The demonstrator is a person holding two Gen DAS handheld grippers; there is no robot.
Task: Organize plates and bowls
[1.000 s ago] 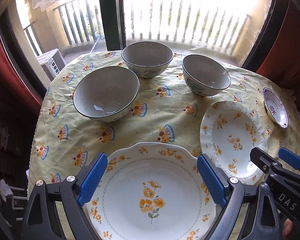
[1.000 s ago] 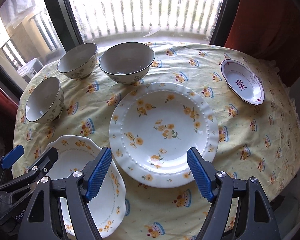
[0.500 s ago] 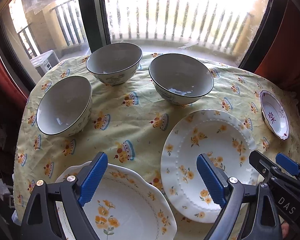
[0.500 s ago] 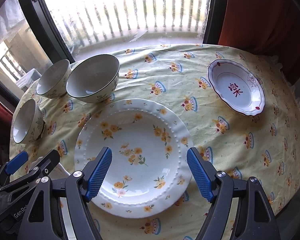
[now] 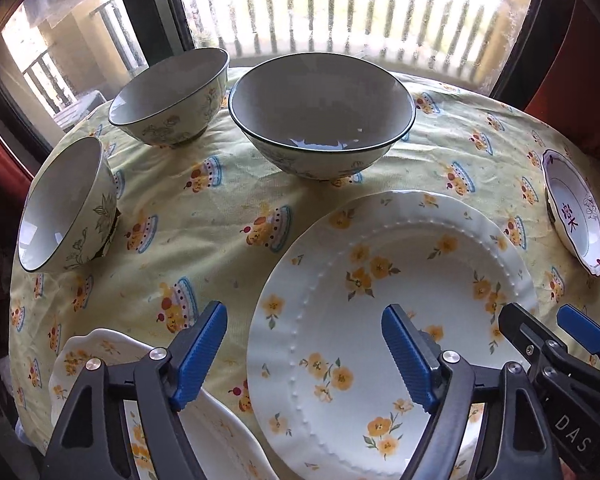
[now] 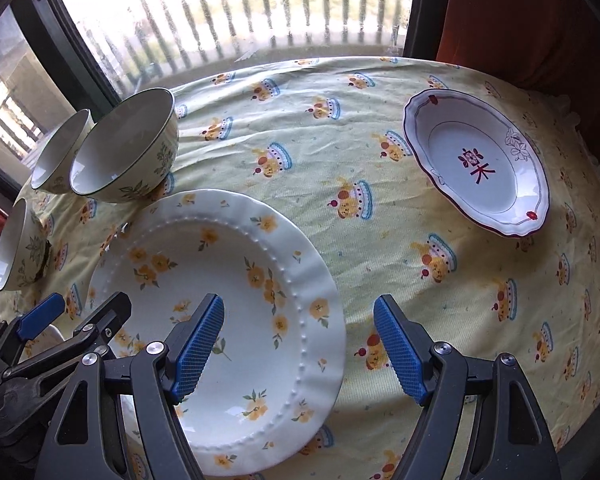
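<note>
Left gripper (image 5: 304,354): jaws wide but closing; nothing pressed between the blue pads, which hang over the left rim of the beaded plate and the cloth beside it.
Left fingers (image 5: 202,350): the left pad is above the bare tablecloth, the right pad above the plate's well; whether either touches the plate cannot be told.
Right gripper (image 6: 300,350): jaws held wide apart, empty; the left pad is above the beaded plate's well, the right pad above the cloth just past its right rim.
Hand pose: both grippers point steeply down at the table, side by side; each one's black frame shows at the edge of the other's view.
Beaded plate (image 5: 400,300): white with yellow flowers, flat on the tablecloth (image 5: 228,216), under both grippers.
Scalloped plate (image 5: 112,364): near left, partly hidden behind the left gripper's frame, just beside the beaded plate.
Large bowl (image 5: 320,108): upright, behind the beaded plate.
Two smaller bowls: one (image 5: 168,96) at the far left by the window, one (image 5: 66,204) at the table's left edge.
Small red-rimmed dish (image 6: 476,162): far right, well apart from the rest.
</note>
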